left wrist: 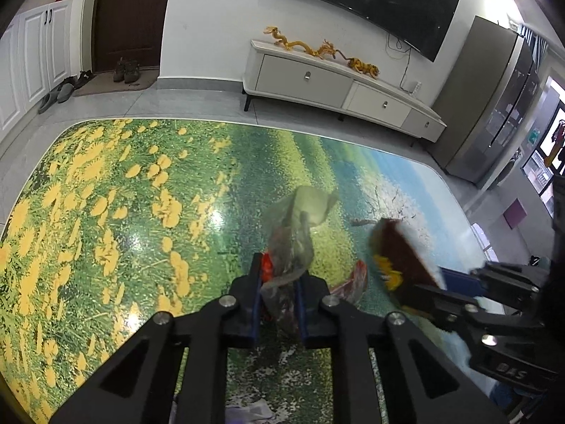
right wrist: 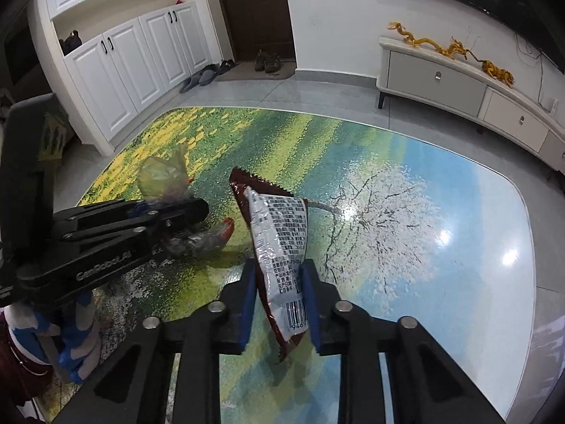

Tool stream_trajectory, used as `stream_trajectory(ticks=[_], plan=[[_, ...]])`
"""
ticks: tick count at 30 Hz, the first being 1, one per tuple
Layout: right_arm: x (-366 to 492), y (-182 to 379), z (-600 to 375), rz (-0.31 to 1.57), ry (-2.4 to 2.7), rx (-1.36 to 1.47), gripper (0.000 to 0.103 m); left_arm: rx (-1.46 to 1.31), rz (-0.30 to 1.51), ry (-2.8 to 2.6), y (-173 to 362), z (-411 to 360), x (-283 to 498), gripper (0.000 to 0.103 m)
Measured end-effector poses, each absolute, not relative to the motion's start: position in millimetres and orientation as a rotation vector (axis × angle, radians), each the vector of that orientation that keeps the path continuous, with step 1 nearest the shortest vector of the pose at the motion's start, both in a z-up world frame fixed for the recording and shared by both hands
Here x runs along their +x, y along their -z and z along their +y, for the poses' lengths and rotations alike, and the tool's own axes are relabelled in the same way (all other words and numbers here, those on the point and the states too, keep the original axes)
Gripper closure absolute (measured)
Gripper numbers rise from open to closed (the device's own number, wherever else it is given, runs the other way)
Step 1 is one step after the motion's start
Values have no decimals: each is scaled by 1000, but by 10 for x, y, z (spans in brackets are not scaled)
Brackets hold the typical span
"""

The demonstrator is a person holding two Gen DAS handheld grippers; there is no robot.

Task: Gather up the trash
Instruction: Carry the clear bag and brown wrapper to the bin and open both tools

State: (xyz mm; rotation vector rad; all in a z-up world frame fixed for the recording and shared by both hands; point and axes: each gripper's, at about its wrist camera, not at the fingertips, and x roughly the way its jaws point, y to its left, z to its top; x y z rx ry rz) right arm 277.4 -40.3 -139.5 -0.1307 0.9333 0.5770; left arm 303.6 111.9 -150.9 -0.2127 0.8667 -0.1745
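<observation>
Both cameras ride low over the glossy landscape-print table [left wrist: 116, 190], each looking forward and steeply down along its own black fingers. The left wrist view sits close above the flower-meadow end and faces the TV console [left wrist: 339, 88] and the dark door [left wrist: 130, 17]; the right gripper [left wrist: 441, 284] enters at its right edge. The right wrist view hangs just beside it, nearer the blossom-tree end, facing the same wall, with the left gripper [right wrist: 203, 208] at its left. Both share the tabletop's middle, the console, the golden dragon figurine [right wrist: 441, 44] and the shoes [right wrist: 266, 60] by the door.
</observation>
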Motion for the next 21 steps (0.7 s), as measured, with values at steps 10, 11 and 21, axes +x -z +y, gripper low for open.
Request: stream_trajectory(ticks=[10, 11, 21], plan=[[2201, 955, -768, 864, -540, -43, 85, -177, 804, 200, 1093, 995, 2702, 91], [2131, 880, -814, 848, -535, -33, 85, -173, 787, 209, 1003, 986, 2621, 91], [1323, 327, -1153, 716, -478, 16, 85, -98, 670, 225, 387, 1000, 1882, 91]])
